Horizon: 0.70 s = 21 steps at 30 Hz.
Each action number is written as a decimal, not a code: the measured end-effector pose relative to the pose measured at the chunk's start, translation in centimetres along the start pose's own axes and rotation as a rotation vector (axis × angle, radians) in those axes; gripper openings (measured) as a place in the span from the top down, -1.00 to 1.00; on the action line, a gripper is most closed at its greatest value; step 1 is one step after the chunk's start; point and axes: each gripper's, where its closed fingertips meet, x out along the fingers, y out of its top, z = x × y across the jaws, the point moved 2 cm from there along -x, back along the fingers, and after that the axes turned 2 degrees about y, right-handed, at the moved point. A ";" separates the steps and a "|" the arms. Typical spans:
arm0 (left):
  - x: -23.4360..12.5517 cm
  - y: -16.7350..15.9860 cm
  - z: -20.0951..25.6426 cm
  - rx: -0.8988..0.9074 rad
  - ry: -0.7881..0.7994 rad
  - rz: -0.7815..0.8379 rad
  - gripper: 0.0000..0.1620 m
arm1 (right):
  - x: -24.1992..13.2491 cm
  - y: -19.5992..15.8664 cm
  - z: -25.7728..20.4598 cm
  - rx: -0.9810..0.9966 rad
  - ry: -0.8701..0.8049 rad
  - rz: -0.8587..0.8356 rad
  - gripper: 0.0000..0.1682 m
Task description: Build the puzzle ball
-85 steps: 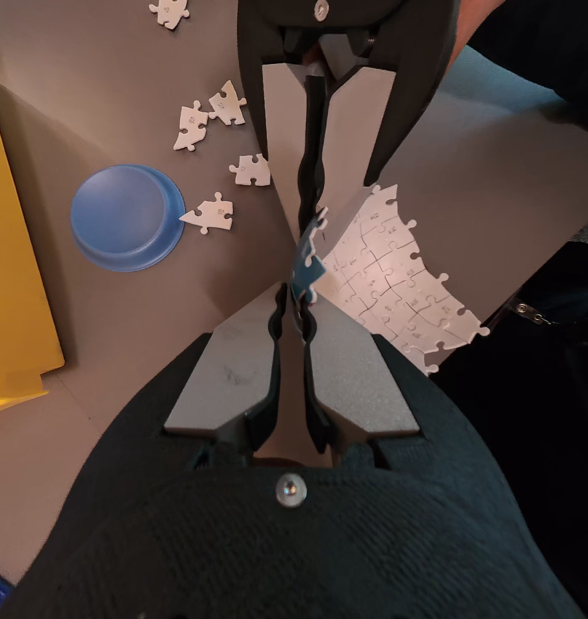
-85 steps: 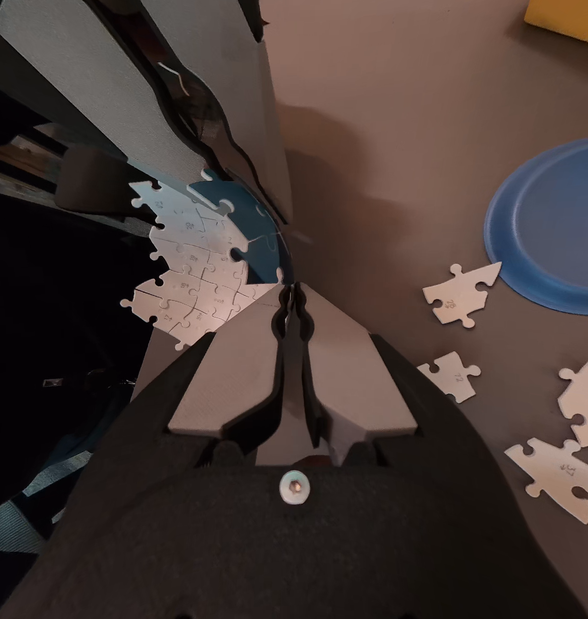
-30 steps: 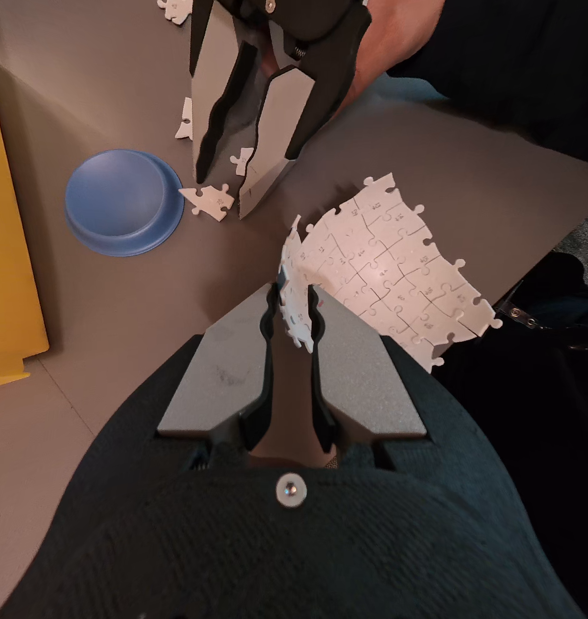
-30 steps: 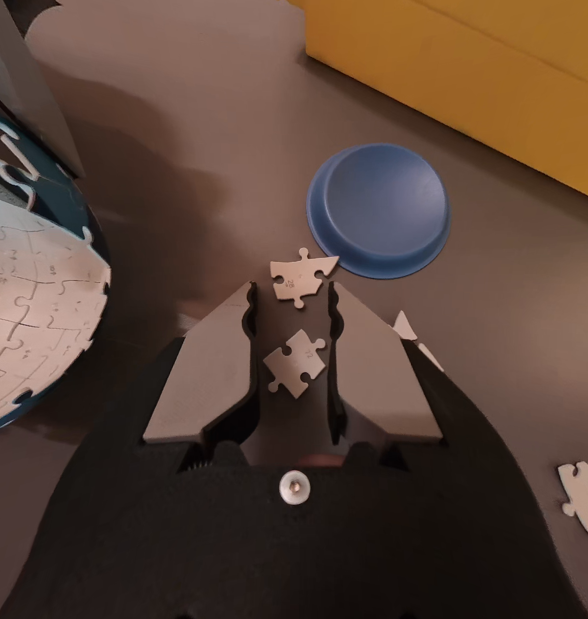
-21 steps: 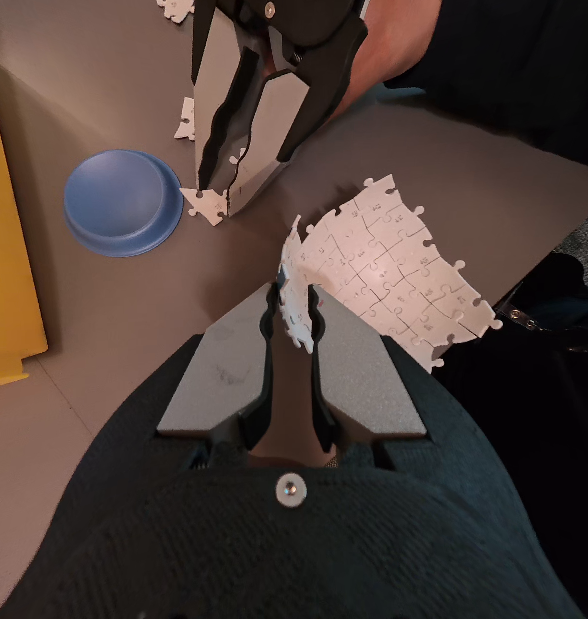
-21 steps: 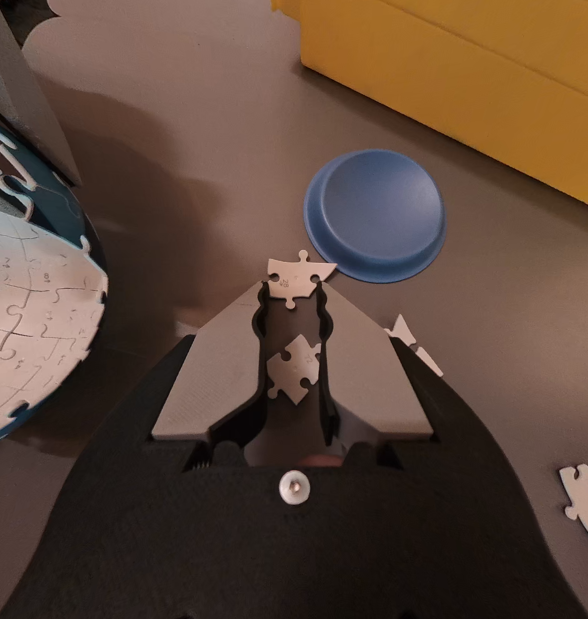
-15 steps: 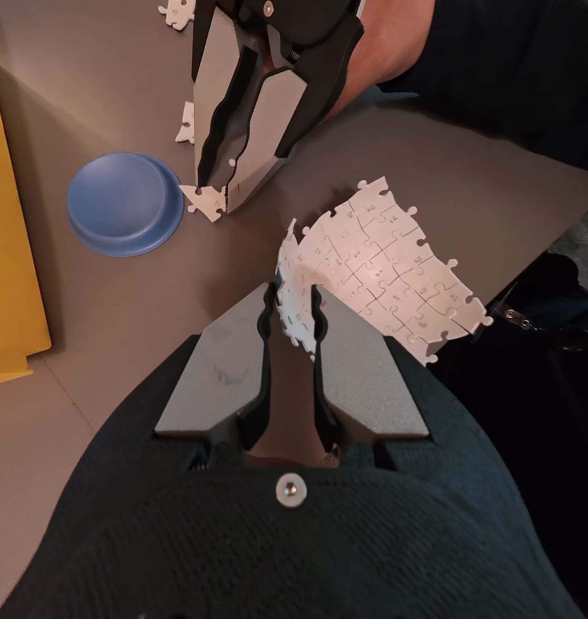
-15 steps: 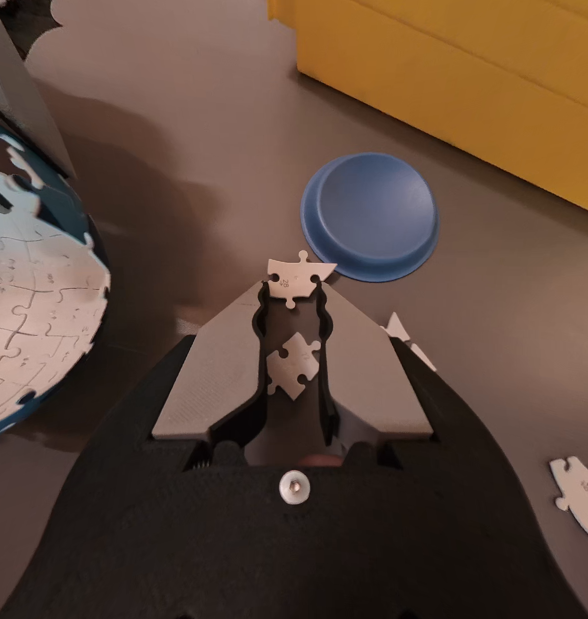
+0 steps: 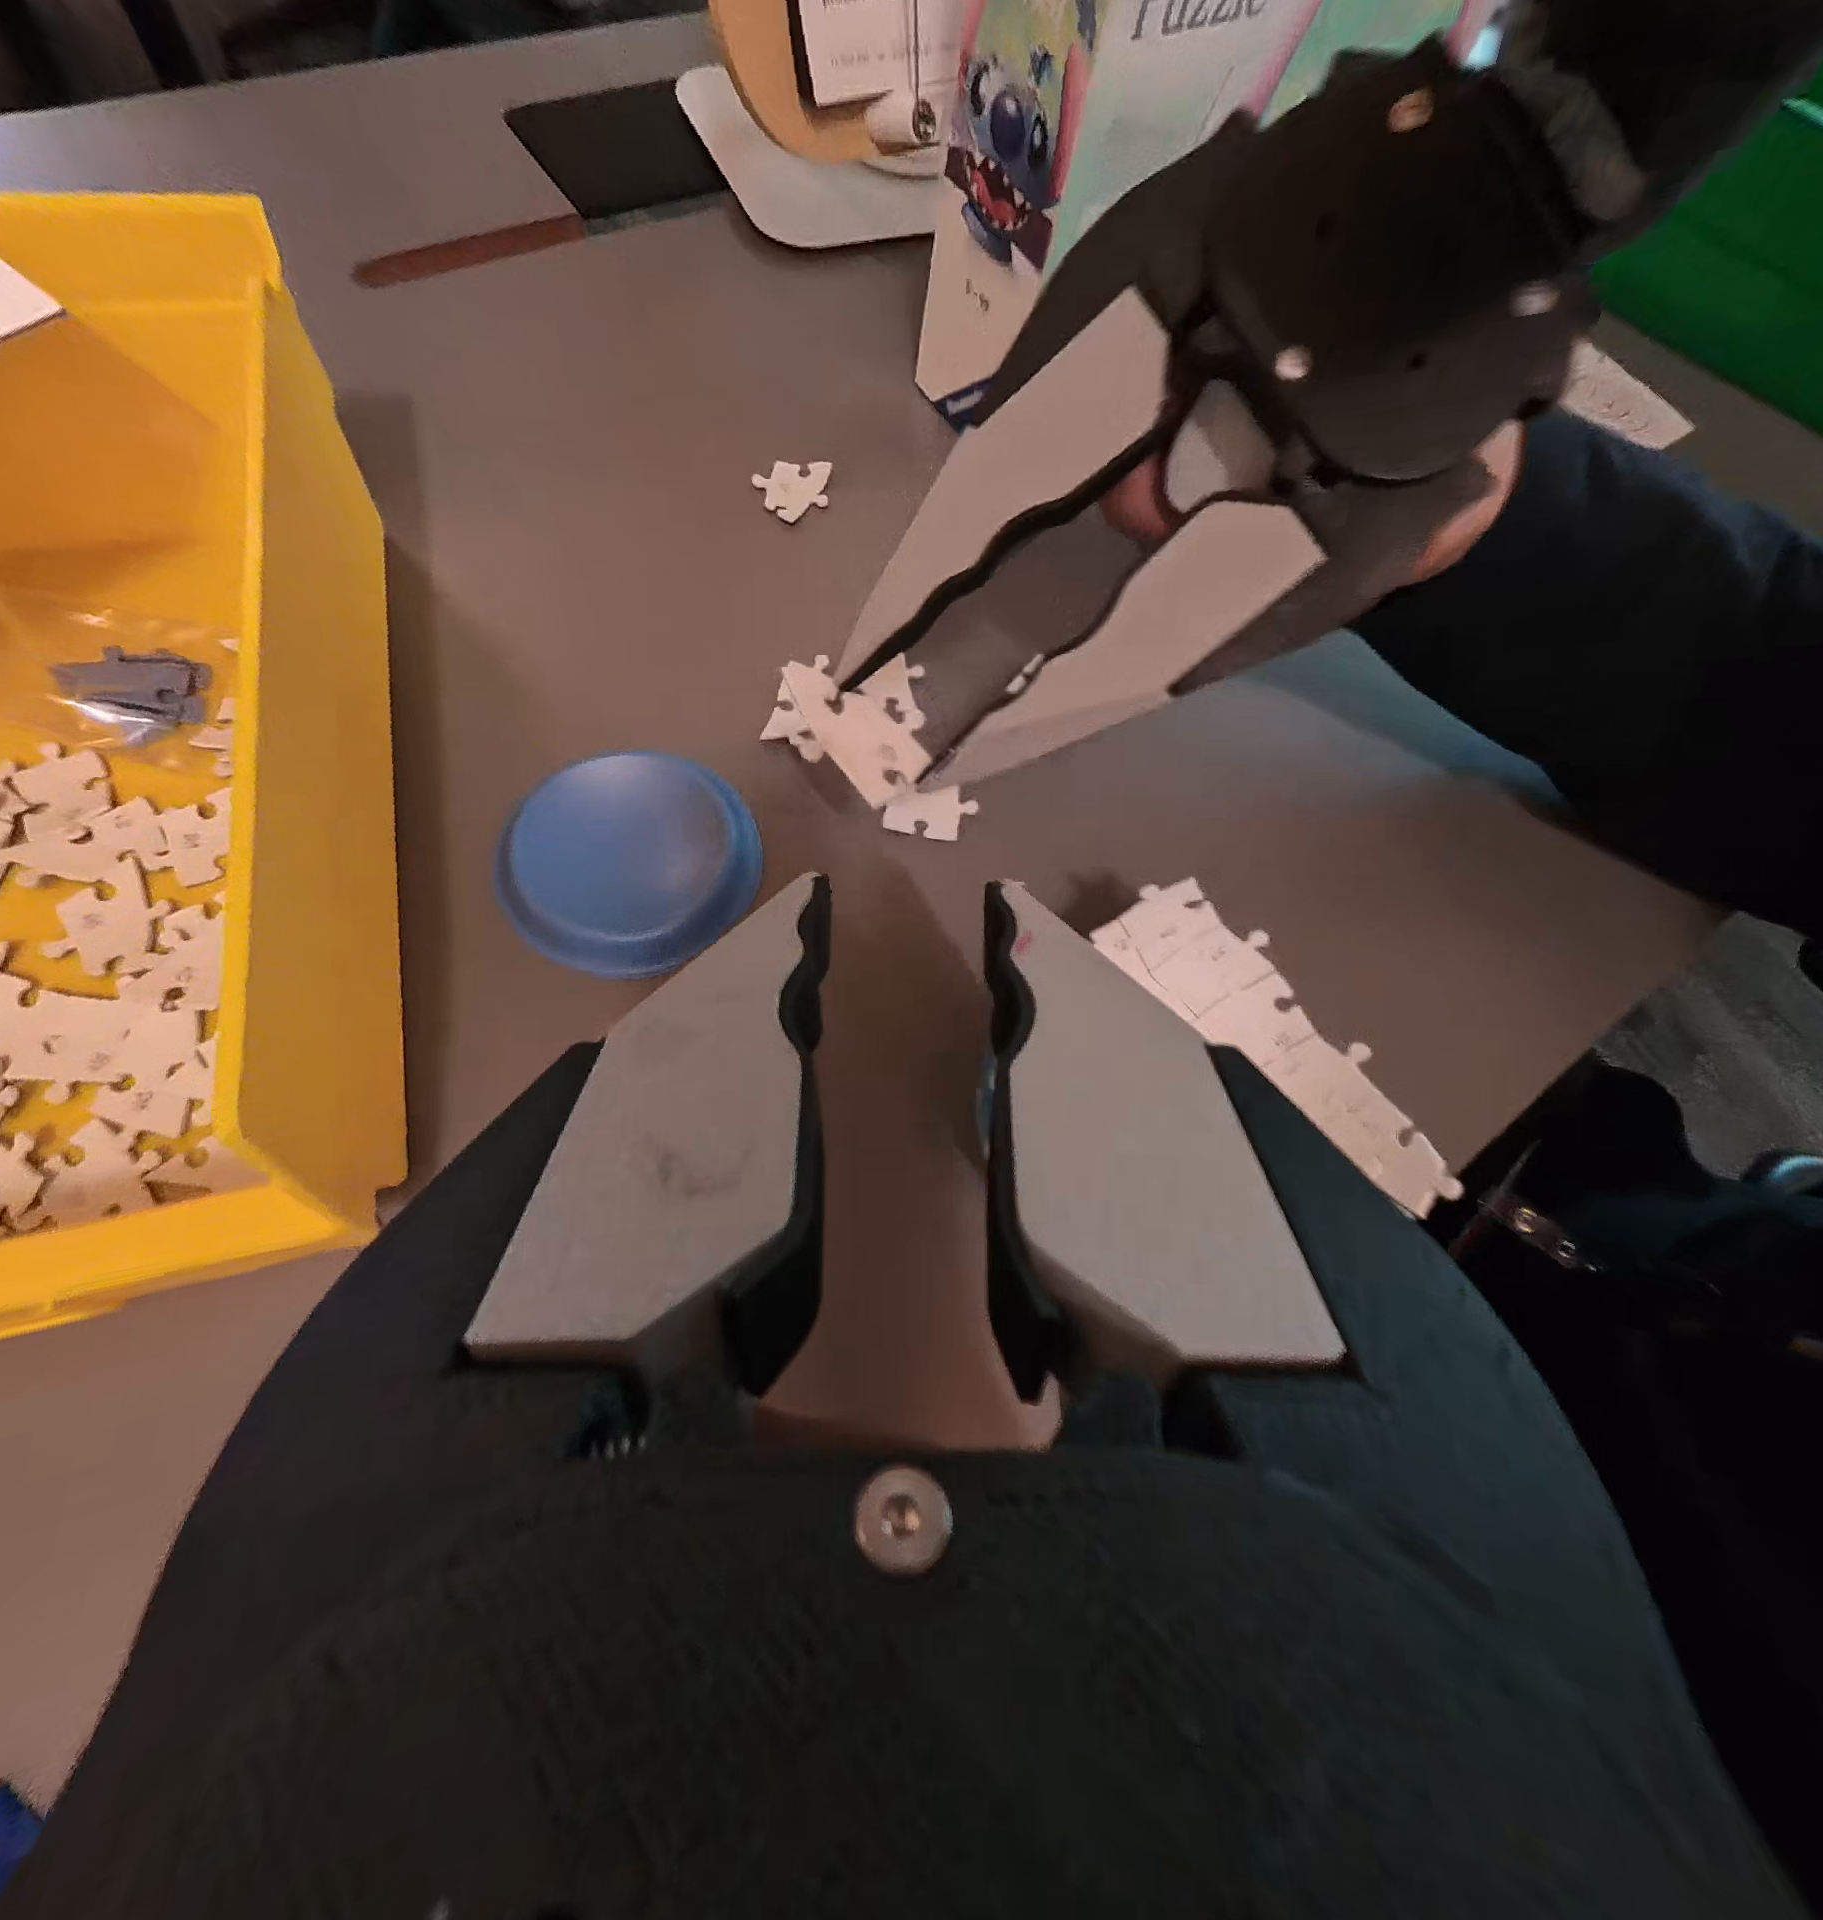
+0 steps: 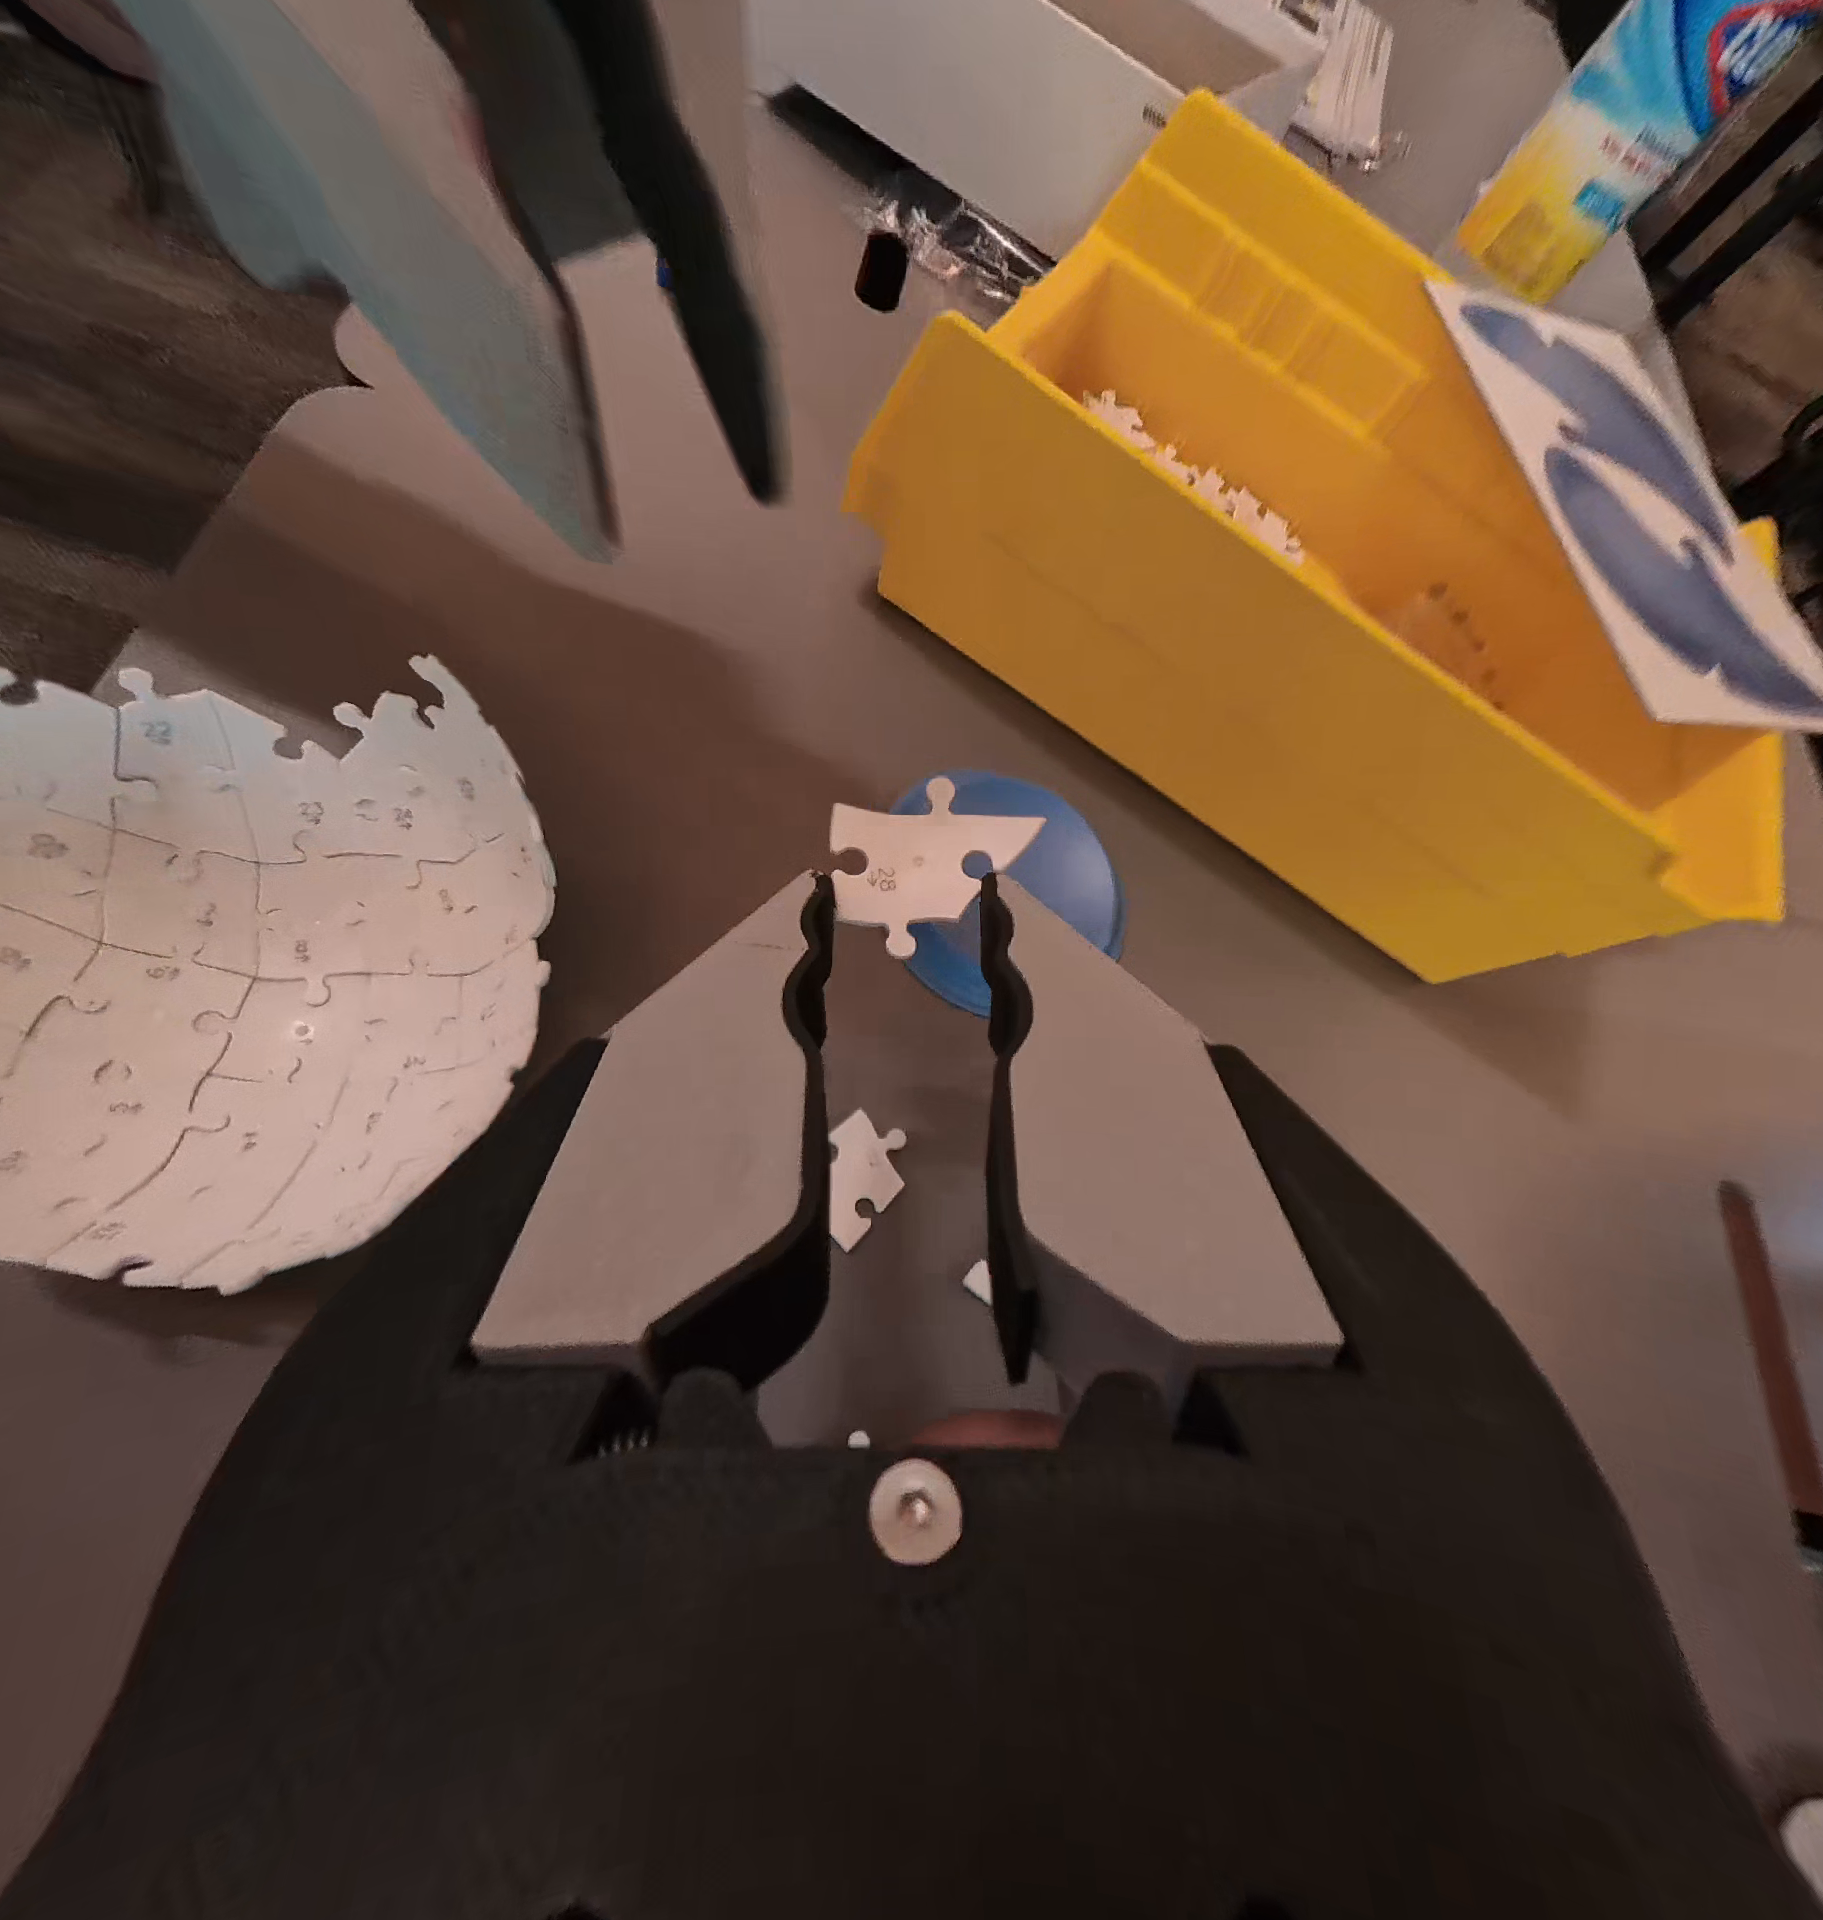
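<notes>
On grey table (image 9: pixel 595 540), yellow bin (image 9: pixel 304 727)

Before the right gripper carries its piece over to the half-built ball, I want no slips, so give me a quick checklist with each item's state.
1. Puzzle piece held by the right gripper: ok, pinched at the fingertips by its edges only.
2. Piece lifted off the table: ok, it stands above the blue base.
3. Partial ball held steady: not ok, it lies loose on the table.
4. Left gripper free to take the ball: ok, open and empty.
5. Way to the ball clear: ok, only a loose piece lies below the right gripper.
6. Piece fits the ball's open edge: cannot tell.
</notes>
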 end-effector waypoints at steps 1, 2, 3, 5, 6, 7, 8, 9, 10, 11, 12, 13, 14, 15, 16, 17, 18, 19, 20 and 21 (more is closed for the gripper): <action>0.6 0.1 -0.2 0.001 0.007 -0.013 0.64 | -0.1 0.3 -0.3 -0.027 -0.010 -0.001 0.70; 1.2 0.2 -0.5 -0.003 0.009 -0.017 0.63 | -0.1 0.7 -0.5 -0.049 -0.021 0.000 0.70; 1.6 0.5 -0.7 -0.016 0.011 -0.012 0.63 | -0.2 0.9 -0.6 -0.065 -0.029 0.001 0.70; 2.0 0.8 -1.2 -0.049 0.004 0.002 0.63 | -0.1 1.2 -1.0 -0.085 -0.031 0.005 0.70; 2.2 0.9 -1.3 -0.063 -0.006 0.003 0.63 | -0.1 1.3 -1.0 -0.095 -0.037 0.008 0.70; 2.4 0.8 -1.4 -0.075 -0.016 0.003 0.63 | -0.1 1.4 -1.1 -0.106 -0.041 0.011 0.70; 2.5 0.8 -1.4 -0.086 -0.027 0.002 0.62 | -0.1 1.5 -1.2 -0.118 -0.041 0.013 0.70; 2.7 0.7 -1.4 -0.096 -0.038 0.000 0.62 | -0.1 1.6 -1.3 -0.130 -0.045 0.015 0.70; 2.8 0.6 -1.4 -0.105 -0.046 -0.001 0.62 | -0.2 1.8 -1.3 -0.141 -0.052 0.019 0.70; 3.0 0.6 -1.5 -0.113 -0.052 -0.002 0.62 | -0.2 1.9 -1.4 -0.151 -0.056 0.024 0.70; 3.1 0.6 -1.5 -0.122 -0.060 0.000 0.61 | -0.3 2.1 -1.5 -0.158 -0.060 0.030 0.70; 3.2 0.6 -1.5 -0.132 -0.074 0.003 0.61 | -0.4 2.3 -1.5 -0.164 -0.062 0.039 0.70; 3.3 0.6 -1.3 -0.142 -0.090 0.007 0.62 | -0.5 2.5 -1.7 -0.169 -0.058 0.047 0.70; 3.4 0.7 -1.2 -0.149 -0.105 0.013 0.61 | -0.5 2.6 -1.8 -0.172 -0.053 0.052 0.70; 3.4 0.8 -0.9 -0.150 -0.130 0.024 0.64 | -0.6 2.6 -1.8 -0.174 -0.055 0.056 0.70; 3.4 0.9 -0.5 -0.147 -0.158 0.031 0.79 | -0.6 2.7 -1.8 -0.174 -0.056 0.059 0.70; 3.3 1.0 -0.5 -0.143 -0.157 0.038 0.93 | -0.6 2.6 -1.8 -0.171 -0.050 0.060 0.70; 3.3 1.0 -0.4 -0.133 -0.162 0.046 0.95 | -0.6 2.6 -1.8 -0.167 -0.045 0.064 0.70; 3.2 1.0 -0.3 -0.130 -0.167 0.046 0.99 | -0.7 2.7 -1.9 -0.162 -0.041 0.074 0.77; 3.1 1.0 -0.3 -0.123 -0.163 0.047 1.00 | -0.8 2.8 -1.8 -0.157 -0.033 0.089 0.78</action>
